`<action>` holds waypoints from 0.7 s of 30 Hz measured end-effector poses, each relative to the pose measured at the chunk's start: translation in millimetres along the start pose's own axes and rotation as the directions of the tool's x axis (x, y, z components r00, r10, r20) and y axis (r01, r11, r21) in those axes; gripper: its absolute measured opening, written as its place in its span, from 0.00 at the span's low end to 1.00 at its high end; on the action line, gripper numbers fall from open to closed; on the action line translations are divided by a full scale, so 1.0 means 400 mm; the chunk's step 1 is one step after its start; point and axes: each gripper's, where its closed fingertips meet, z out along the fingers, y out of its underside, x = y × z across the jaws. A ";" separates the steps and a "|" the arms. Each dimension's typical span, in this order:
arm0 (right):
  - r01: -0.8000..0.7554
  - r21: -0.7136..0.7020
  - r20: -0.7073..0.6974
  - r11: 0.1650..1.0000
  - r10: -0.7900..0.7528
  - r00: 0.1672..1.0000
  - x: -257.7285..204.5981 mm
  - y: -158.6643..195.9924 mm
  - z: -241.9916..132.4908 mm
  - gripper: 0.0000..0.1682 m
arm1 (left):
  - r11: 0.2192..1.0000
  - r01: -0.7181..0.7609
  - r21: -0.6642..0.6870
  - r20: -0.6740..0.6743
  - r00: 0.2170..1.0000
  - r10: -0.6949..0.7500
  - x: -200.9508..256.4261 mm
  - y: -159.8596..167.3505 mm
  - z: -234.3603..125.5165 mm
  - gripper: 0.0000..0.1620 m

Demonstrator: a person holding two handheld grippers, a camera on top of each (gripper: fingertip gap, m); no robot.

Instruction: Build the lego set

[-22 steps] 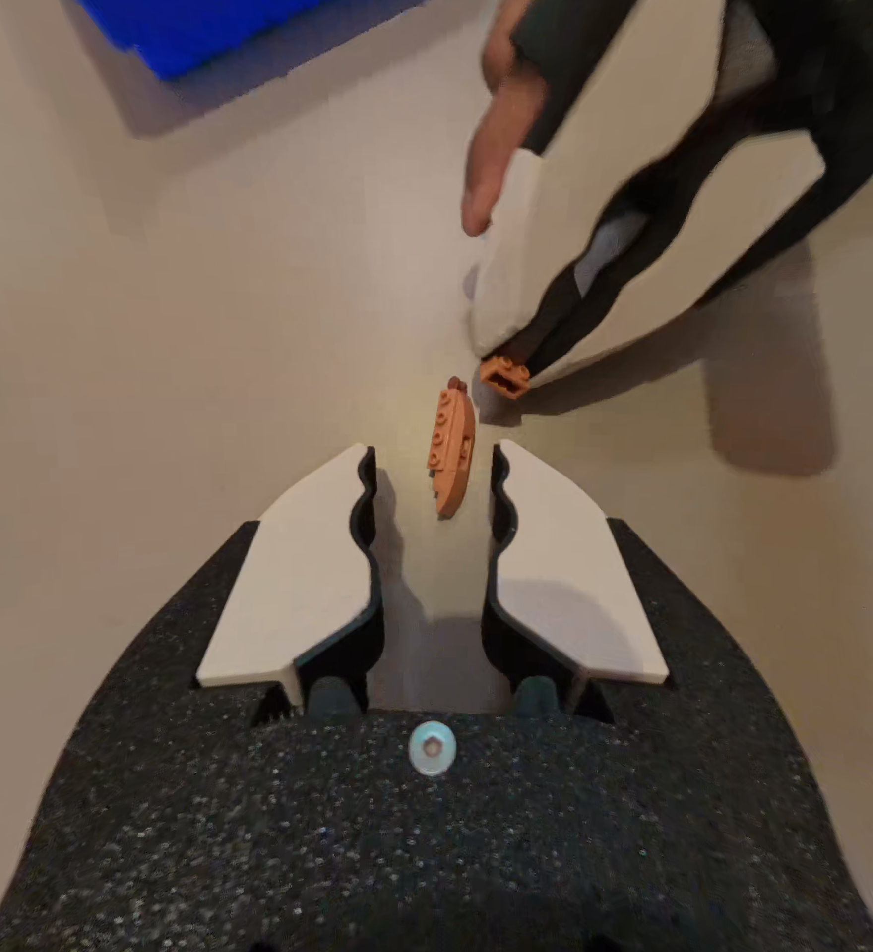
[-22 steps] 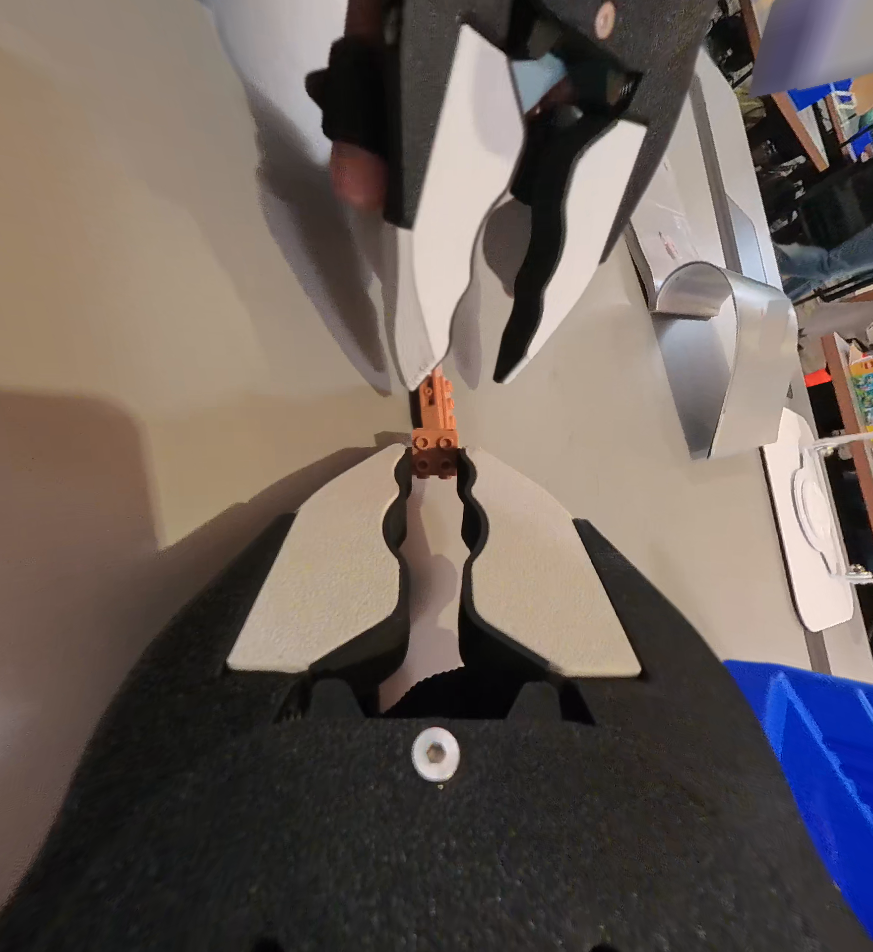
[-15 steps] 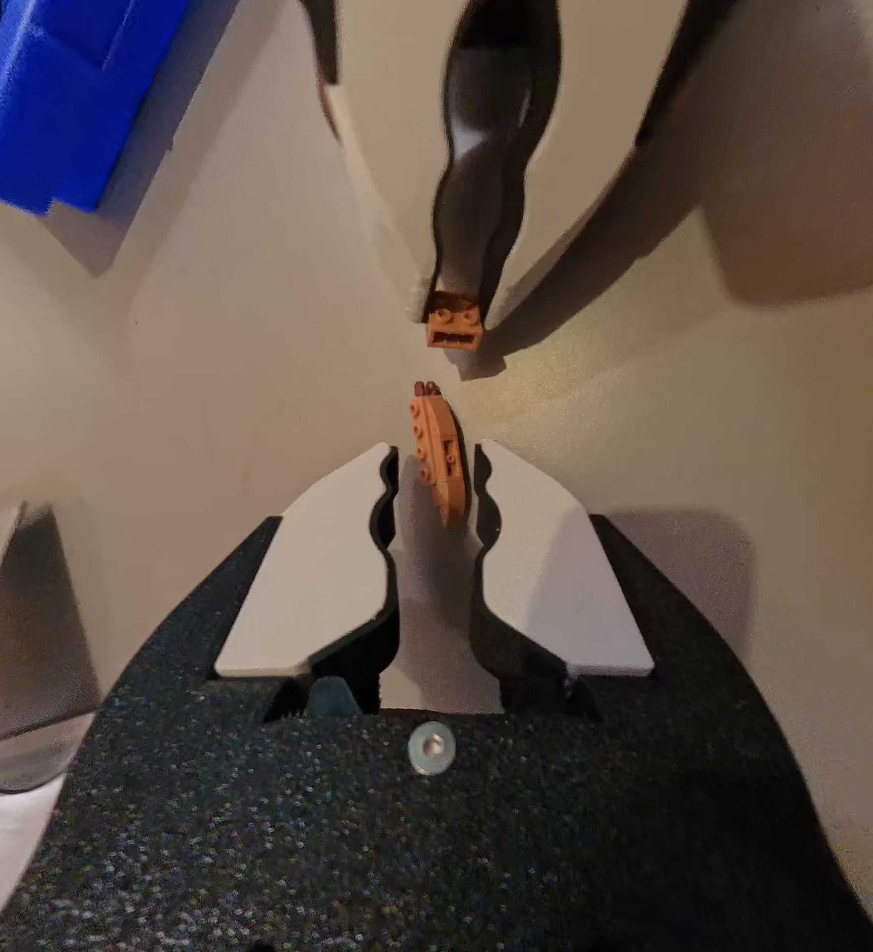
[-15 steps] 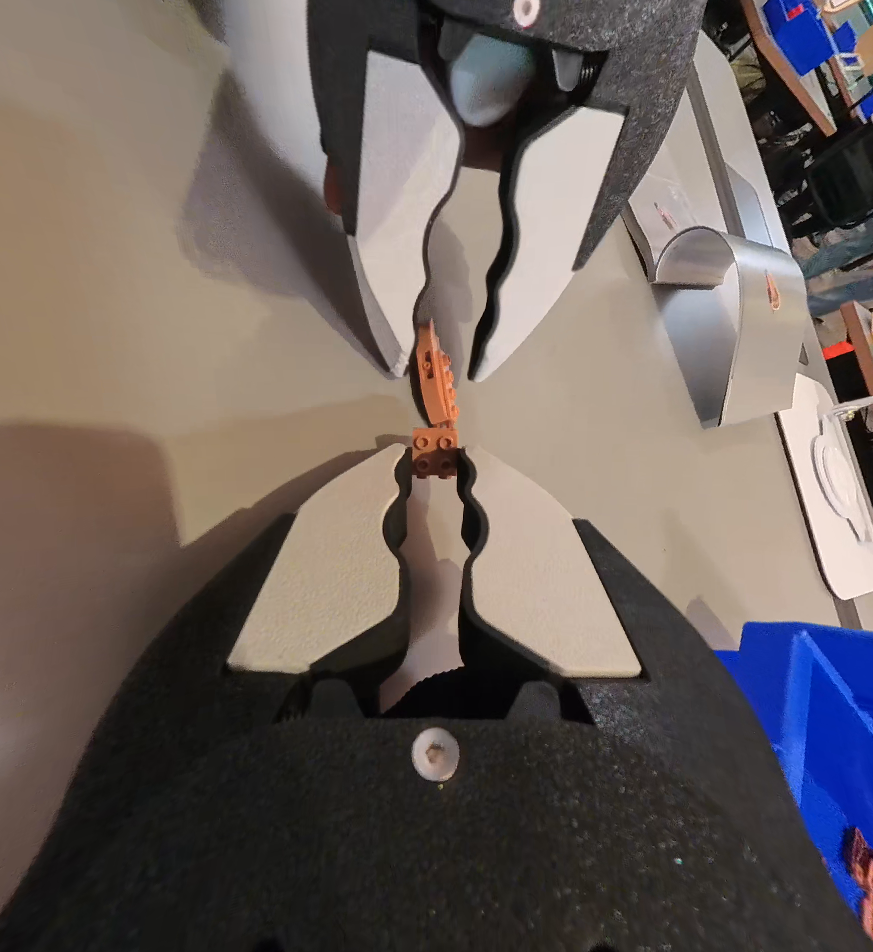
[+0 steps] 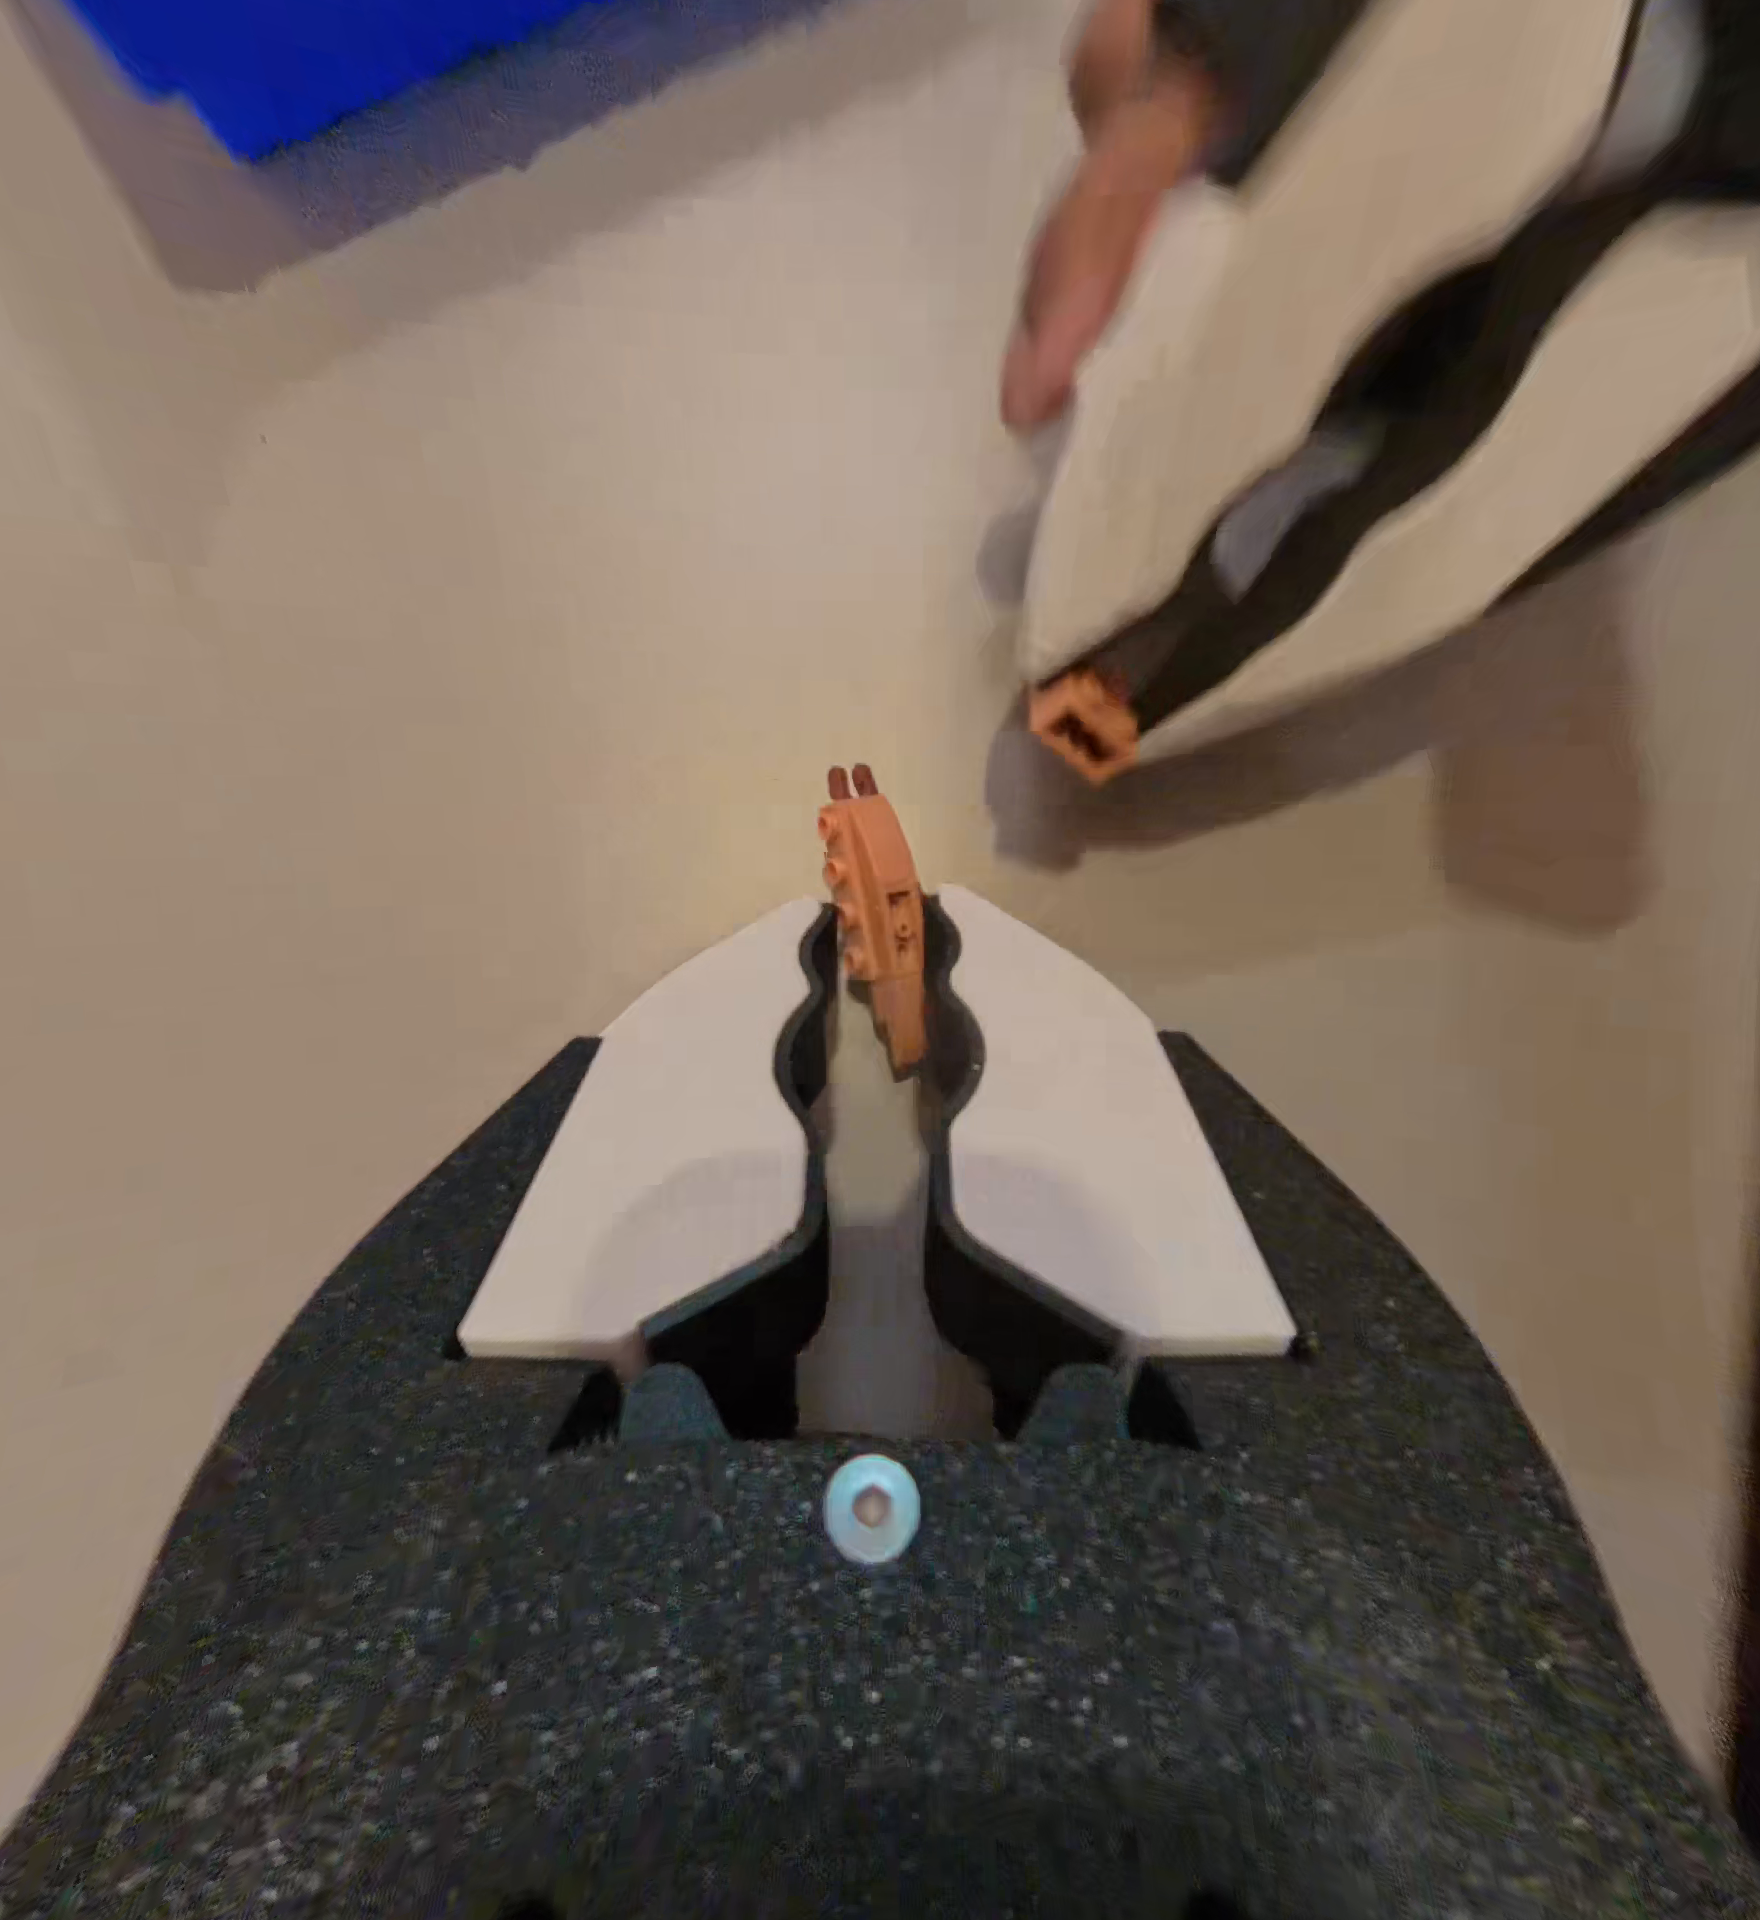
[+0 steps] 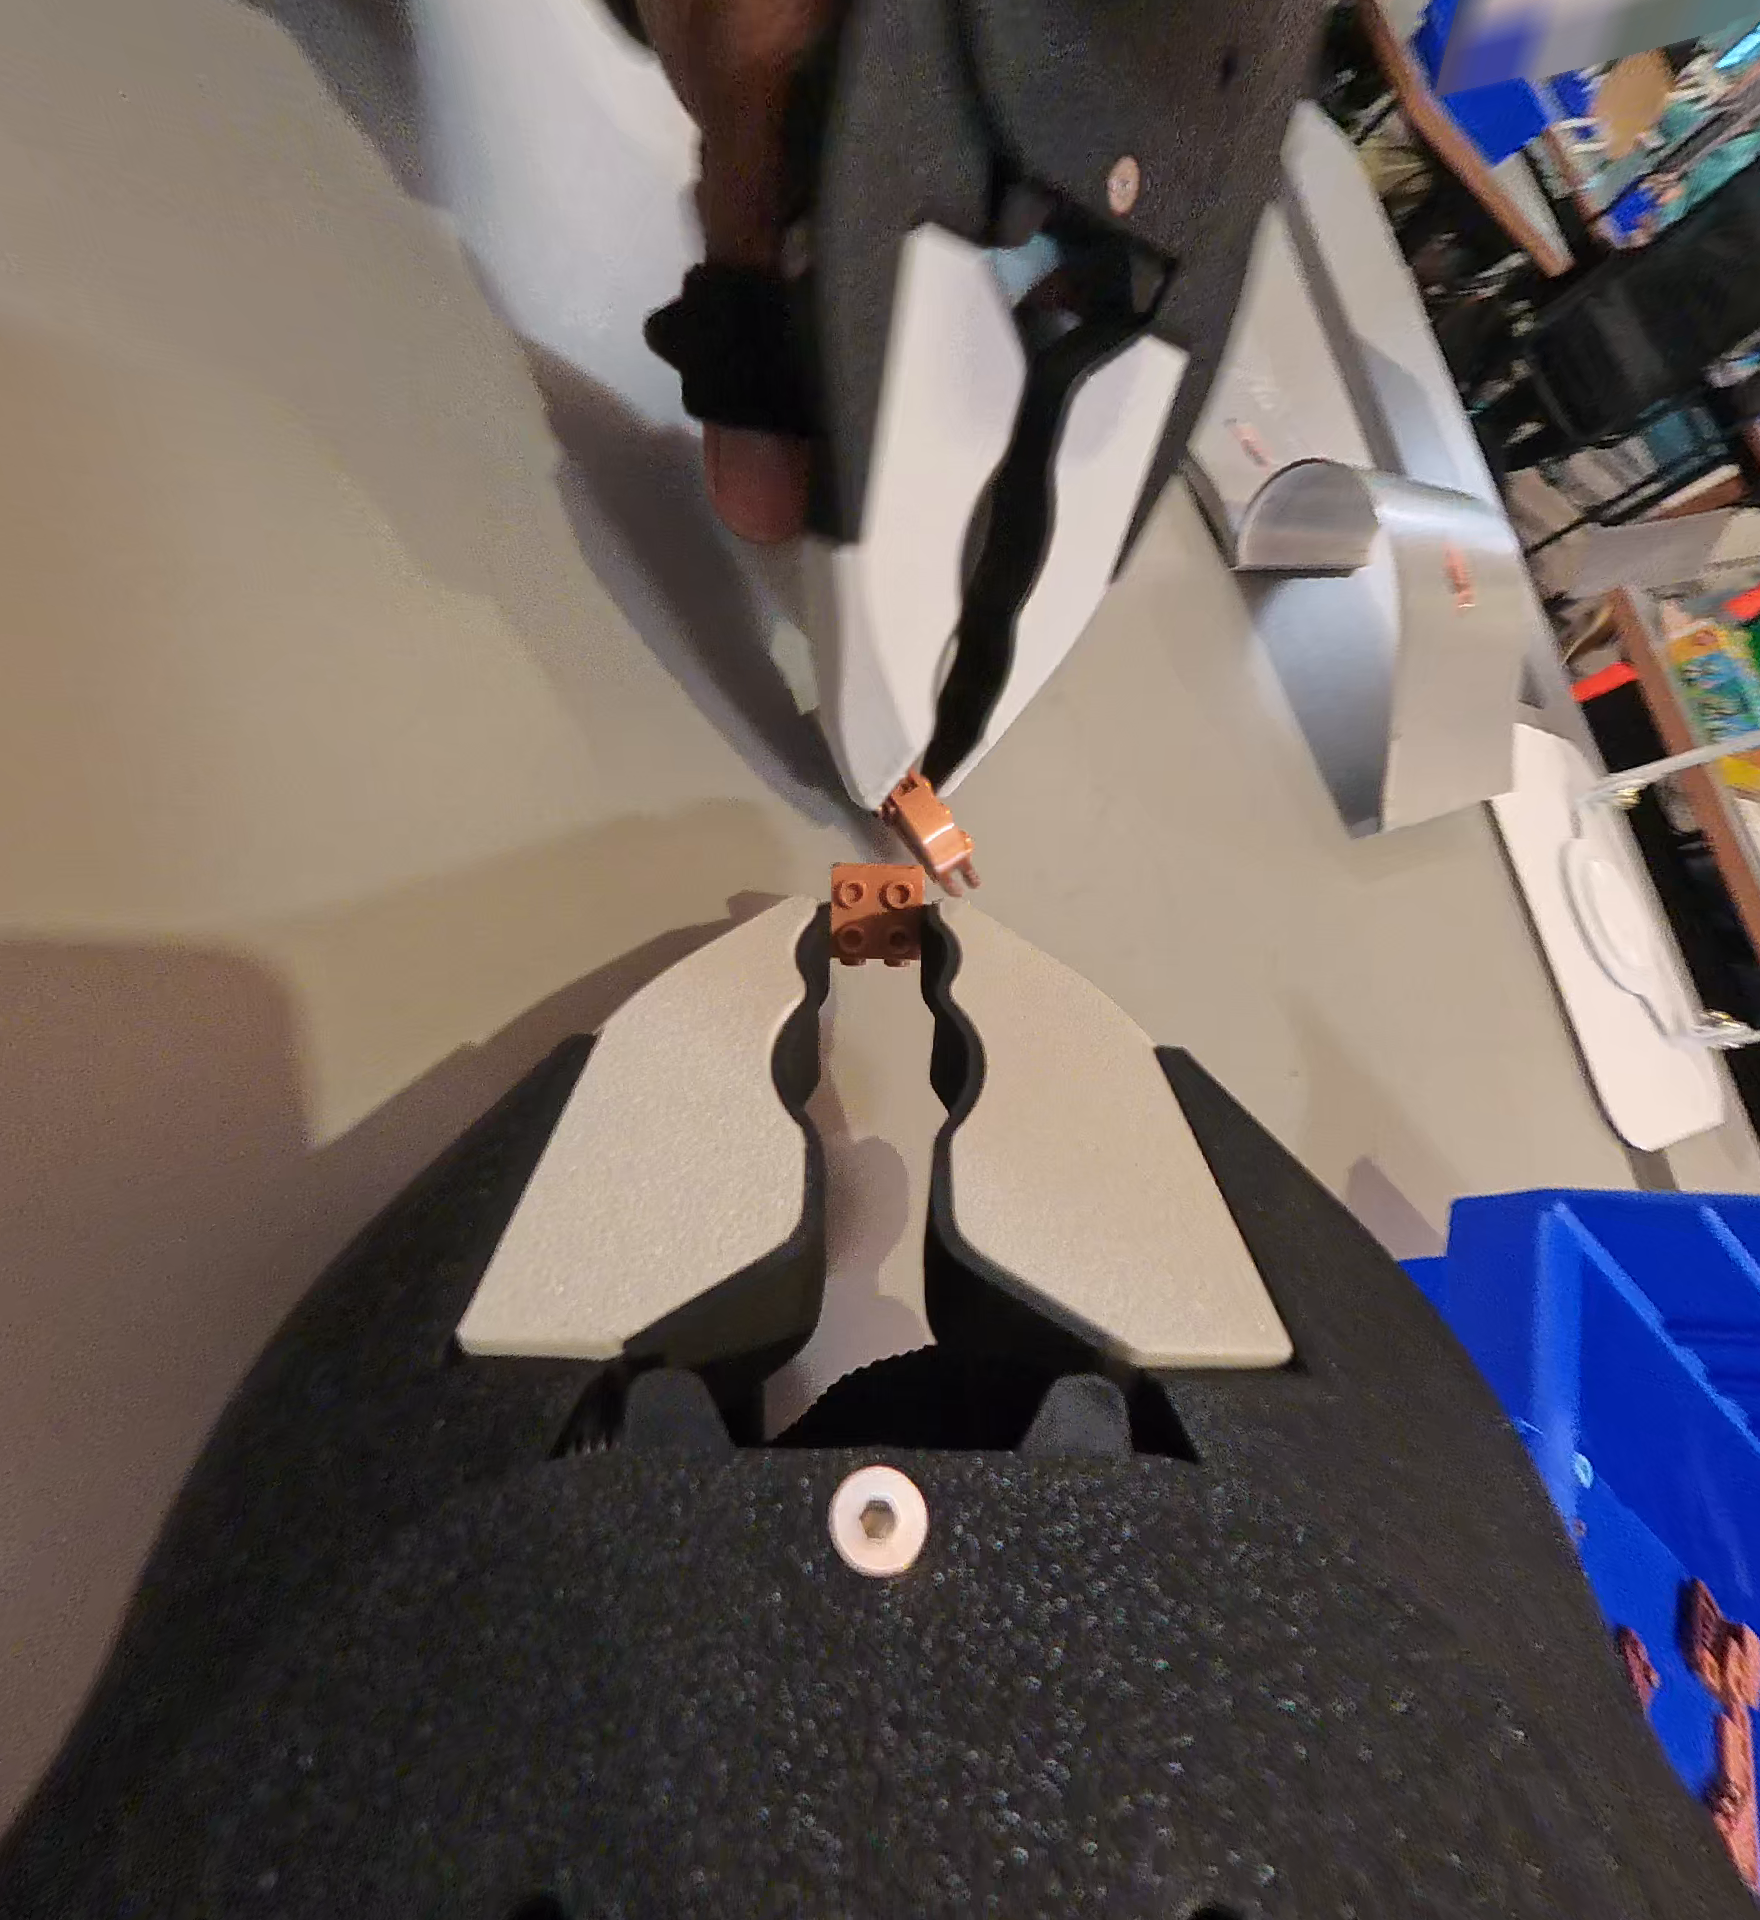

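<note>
Two-gripper assembly, seen from both wrists. We see the left gripper (image 5: 881, 914) with its jaws drawn in on a curved orange piece (image 5: 873, 914), held edge-up with two dark pegs at its far tip; half a second ago those jaws stood slightly apart around the piece, so the grasp has only just tightened. The right gripper (image 6: 876, 920) holds its jaws closed to brick width on a small orange studded brick (image 6: 877, 914), pinched at the very tips (studs face the camera in the right wrist view). In the left wrist view the right gripper (image 5: 1094, 717) and its brick (image 5: 1082, 720) now lie up and to the right, motion-blurred and well apart from the curved piece, whereas half a second ago they faced it almost head-on. In the right wrist view the curved piece (image 6: 930, 826) sits just beyond the brick, near but not touching. We judge that both parts are now secured off the beige tabletop (image 5: 440, 727) and that mating has not yet occurred; the grippers appear to be realigning. A blue bin (image 6: 1634, 1403) holding further orange pieces (image 6: 1723, 1673) lies at the right, suggesting that much of the build remains.
</note>
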 end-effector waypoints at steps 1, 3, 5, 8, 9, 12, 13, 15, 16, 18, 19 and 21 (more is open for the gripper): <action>0.000 0.003 -0.021 1.000 0.000 1.000 0.007 -0.003 -0.002 0.10 | 0.986 0.145 0.077 -0.082 0.987 -0.138 0.004 -0.018 -0.009 0.10; -0.002 0.009 -0.055 1.000 0.002 0.998 0.018 -0.012 -0.006 0.09 | 0.888 0.411 0.205 -0.271 0.896 -0.352 0.006 -0.057 -0.037 0.10; -0.004 0.023 -0.098 1.000 0.006 0.995 0.034 -0.028 -0.013 0.10 | 0.737 0.614 0.284 -0.442 0.766 -0.468 0.003 -0.089 -0.068 0.10; -0.007 0.039 -0.142 0.999 0.013 0.990 0.056 -0.062 -0.021 0.10 | 0.524 0.795 0.306 -0.631 0.581 -0.514 0.012 -0.114 -0.096 0.10; -0.008 0.034 -0.150 0.999 0.013 0.989 0.061 -0.070 -0.021 0.10 | 0.460 0.834 0.305 -0.672 0.530 -0.517 0.013 -0.118 -0.102 0.10; 0.001 0.013 -0.167 1.000 0.001 0.986 0.071 -0.091 -0.017 0.10 | 0.318 0.894 0.317 -0.759 0.440 -0.480 0.017 -0.133 -0.129 0.10; 0.001 0.008 -0.169 1.000 0.001 0.986 0.072 -0.097 -0.014 0.09 | 0.305 0.894 0.327 -0.759 0.441 -0.480 0.018 -0.133 -0.131 0.10; -0.007 0.001 -0.164 1.000 0.007 0.986 0.072 -0.107 -0.009 0.09 | 0.294 0.886 0.358 -0.760 0.460 -0.459 0.022 -0.137 -0.141 0.10; -0.011 0.000 -0.163 1.000 0.011 0.987 0.073 -0.111 -0.007 0.09 | 0.293 0.883 0.368 -0.759 0.466 -0.454 0.024 -0.137 -0.144 0.10; -0.023 -0.006 -0.153 1.000 0.022 0.988 0.072 -0.117 -0.002 0.09 | 0.282 0.880 0.383 -0.763 0.473 -0.441 0.023 -0.137 -0.152 0.10; -0.029 -0.005 -0.152 1.000 0.028 0.988 0.073 -0.121 -0.001 0.09 | 0.277 0.879 0.388 -0.764 0.475 -0.436 0.021 -0.137 -0.155 0.10; -0.045 0.004 -0.138 0.999 0.045 0.989 0.071 -0.130 0.000 0.09 | 0.268 0.876 0.400 -0.765 0.480 -0.430 0.019 -0.136 -0.161 0.10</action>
